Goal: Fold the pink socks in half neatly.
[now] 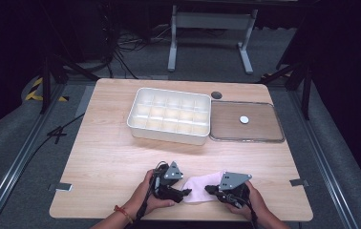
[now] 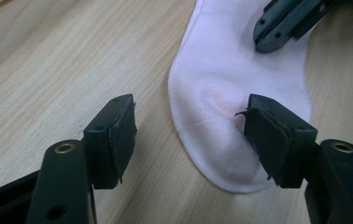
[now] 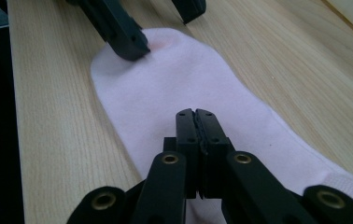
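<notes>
A pale pink sock (image 1: 198, 188) lies flat on the wooden table near its front edge, between my two grippers. In the left gripper view, my left gripper (image 2: 188, 126) stands open around the sock's (image 2: 221, 84) rounded end. One pad rests over the fabric, the other over bare wood. My right gripper (image 3: 195, 114) is shut, its tips together low over the middle of the sock (image 3: 174, 79); I see no fabric between the pads. In the high view the left gripper (image 1: 186, 193) and right gripper (image 1: 208, 189) point toward each other.
A white box (image 1: 169, 131) divided into several compartments stands at mid-table. To its right lies a clear flat lid (image 1: 247, 138) with a small white disc (image 1: 244, 119) on it. A dark round hole (image 1: 216, 95) sits behind them. The table's front edge is close to my hands.
</notes>
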Demonstrator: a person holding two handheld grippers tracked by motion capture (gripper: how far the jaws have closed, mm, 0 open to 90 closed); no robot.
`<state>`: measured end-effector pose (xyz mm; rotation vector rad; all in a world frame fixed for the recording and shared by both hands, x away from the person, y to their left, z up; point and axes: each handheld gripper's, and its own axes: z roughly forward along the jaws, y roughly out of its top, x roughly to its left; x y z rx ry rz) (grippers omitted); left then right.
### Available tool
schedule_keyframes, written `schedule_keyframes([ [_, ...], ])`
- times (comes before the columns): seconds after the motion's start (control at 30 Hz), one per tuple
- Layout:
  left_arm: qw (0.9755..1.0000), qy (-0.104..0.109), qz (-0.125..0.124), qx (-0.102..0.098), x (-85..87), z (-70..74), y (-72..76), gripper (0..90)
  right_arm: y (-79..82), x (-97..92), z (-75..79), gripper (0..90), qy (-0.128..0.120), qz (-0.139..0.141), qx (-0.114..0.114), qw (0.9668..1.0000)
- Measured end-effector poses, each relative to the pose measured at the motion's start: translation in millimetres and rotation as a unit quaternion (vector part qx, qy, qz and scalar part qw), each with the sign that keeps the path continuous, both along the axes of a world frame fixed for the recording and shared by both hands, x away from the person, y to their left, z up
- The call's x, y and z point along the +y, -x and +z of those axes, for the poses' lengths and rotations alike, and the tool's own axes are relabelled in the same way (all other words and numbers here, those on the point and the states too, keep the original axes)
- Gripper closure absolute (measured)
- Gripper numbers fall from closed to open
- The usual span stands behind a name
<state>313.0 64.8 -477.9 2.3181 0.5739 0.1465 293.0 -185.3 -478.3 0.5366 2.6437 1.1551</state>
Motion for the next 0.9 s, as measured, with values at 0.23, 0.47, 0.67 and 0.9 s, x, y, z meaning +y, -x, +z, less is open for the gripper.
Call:
schedule_keyframes([
  [0.23, 0.9998, -0.017, -0.003, -0.005, -1.6, 1.8, -0.5, 36.1, 1.8, 0.9, -0.2, 89.5, 0.004, -0.001, -0.008, 1.0],
  [0.47, 0.9998, -0.022, -0.003, 0.003, 4.4, 5.1, -6.0, 50.7, 0.2, 3.2, 0.1, 89.5, 0.004, -0.003, -0.005, 1.0],
  [0.67, 0.9997, -0.022, 0.003, 0.013, 8.2, 6.5, -9.8, 66.5, -7.0, 7.8, -0.7, 89.7, -0.002, -0.007, 0.002, 1.0],
  [0.9, 0.9987, 0.014, 0.018, 0.045, 19.3, 3.9, -16.3, 79.7, -14.4, 17.6, 0.8, 89.8, 0.006, -0.002, 0.0, 1.0],
])
